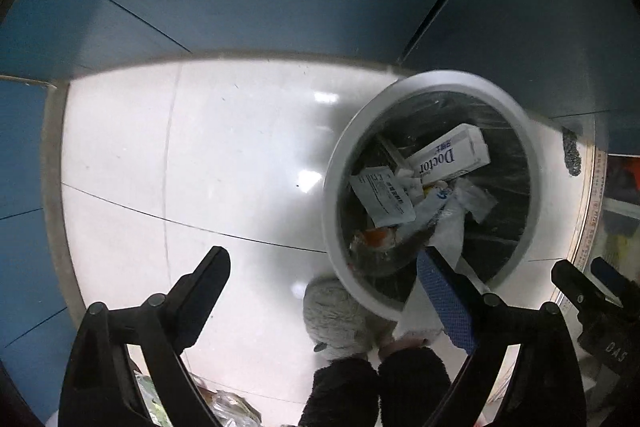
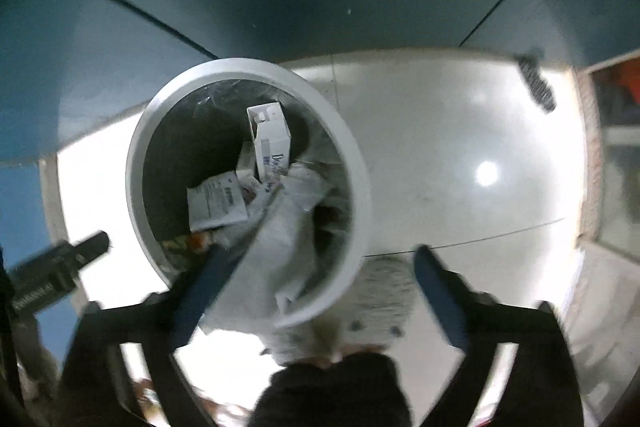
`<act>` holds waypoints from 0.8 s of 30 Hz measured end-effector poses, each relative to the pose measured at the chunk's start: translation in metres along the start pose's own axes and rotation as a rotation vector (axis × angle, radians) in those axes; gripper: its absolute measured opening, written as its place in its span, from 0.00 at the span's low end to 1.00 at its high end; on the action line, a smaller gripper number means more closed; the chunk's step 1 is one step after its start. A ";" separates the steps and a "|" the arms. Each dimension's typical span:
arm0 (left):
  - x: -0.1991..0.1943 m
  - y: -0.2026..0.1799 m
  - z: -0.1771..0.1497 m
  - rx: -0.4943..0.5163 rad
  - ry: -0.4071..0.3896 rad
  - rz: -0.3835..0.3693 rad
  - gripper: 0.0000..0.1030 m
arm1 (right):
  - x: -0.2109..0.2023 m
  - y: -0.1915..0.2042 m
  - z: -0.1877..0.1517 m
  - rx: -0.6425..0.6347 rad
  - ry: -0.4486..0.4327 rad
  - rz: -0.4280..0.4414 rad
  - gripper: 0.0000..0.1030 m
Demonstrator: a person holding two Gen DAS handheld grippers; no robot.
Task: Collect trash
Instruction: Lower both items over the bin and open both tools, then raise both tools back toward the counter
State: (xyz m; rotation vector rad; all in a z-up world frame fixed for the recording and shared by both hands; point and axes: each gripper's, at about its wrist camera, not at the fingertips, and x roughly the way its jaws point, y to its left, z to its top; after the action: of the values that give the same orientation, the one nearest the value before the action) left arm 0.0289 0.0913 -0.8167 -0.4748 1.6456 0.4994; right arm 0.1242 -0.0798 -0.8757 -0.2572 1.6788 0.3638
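Your left gripper (image 1: 324,291) hangs released over the white floor (image 1: 224,155), nothing between its fingers. To its right stands the grey bin (image 1: 336,163), with a "Doctor" box (image 1: 452,155), a paper packet (image 1: 384,195) and crumpled white paper (image 2: 288,235) inside. Your right gripper (image 2: 320,267) is released above the bin's near rim, gripping nothing.
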 end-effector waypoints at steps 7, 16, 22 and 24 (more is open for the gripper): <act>-0.090 -0.010 -0.027 0.020 -0.066 -0.031 0.93 | -0.085 0.011 -0.025 -0.091 -0.058 -0.046 0.99; -0.233 -0.023 -0.068 0.041 -0.150 -0.074 0.93 | -0.247 0.013 -0.061 -0.093 -0.164 -0.032 0.99; -0.321 -0.025 -0.095 0.066 -0.220 -0.085 0.93 | -0.360 0.019 -0.089 -0.101 -0.238 -0.020 0.99; -0.347 -0.023 -0.104 0.068 -0.244 -0.088 0.93 | -0.390 0.020 -0.097 -0.107 -0.251 -0.019 0.99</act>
State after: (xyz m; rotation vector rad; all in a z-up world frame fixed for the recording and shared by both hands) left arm 0.0011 0.0213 -0.4621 -0.4167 1.3969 0.4180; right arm 0.0820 -0.1137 -0.4773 -0.2940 1.4118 0.4531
